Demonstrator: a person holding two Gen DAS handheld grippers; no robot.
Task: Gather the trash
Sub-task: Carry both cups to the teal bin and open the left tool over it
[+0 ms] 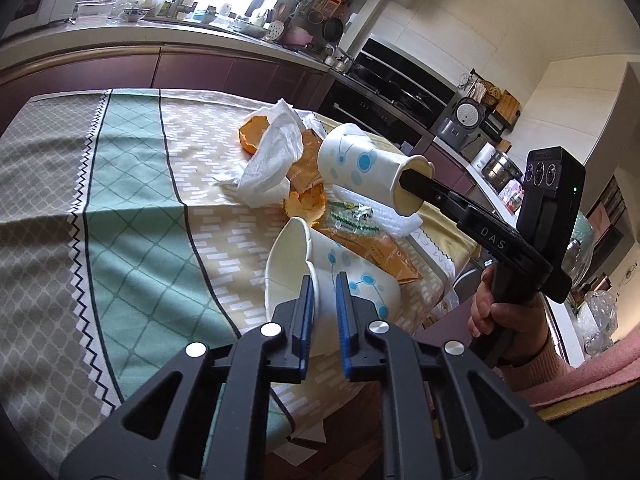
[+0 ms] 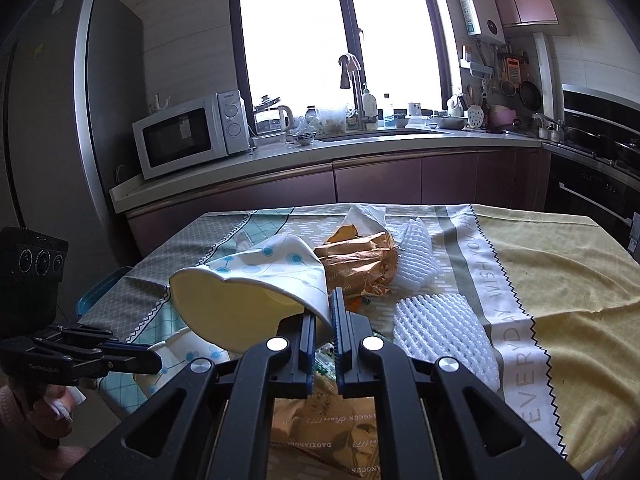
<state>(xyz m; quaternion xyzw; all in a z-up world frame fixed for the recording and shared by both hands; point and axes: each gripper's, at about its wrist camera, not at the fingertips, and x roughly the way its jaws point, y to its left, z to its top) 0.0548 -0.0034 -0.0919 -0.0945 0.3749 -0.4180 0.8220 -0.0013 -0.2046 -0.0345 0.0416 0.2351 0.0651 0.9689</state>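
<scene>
Your left claw [image 1: 325, 280] is clenched on the rim of a paper cup [image 1: 352, 280] lying on its side at the table [image 1: 120, 200] edge. Your right claw [image 2: 323, 300] grips a 2nd cup [image 2: 256, 280], lifted above the wrappers [image 2: 356, 260], w/ tissue [image 1: 276, 148] at 11 o'clock.

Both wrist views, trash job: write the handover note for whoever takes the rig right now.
Left tool: shut on the near cup's rim, at the table edge.
Right tool: shut on the second cup's rim, held up over the pile.
On the table: tissue, orange peel, brown wrappers, foam nets, small clear wrapper.
Done: both cups gripped.
Left: bin the cups, then clear the pile. No bin in view.
</scene>
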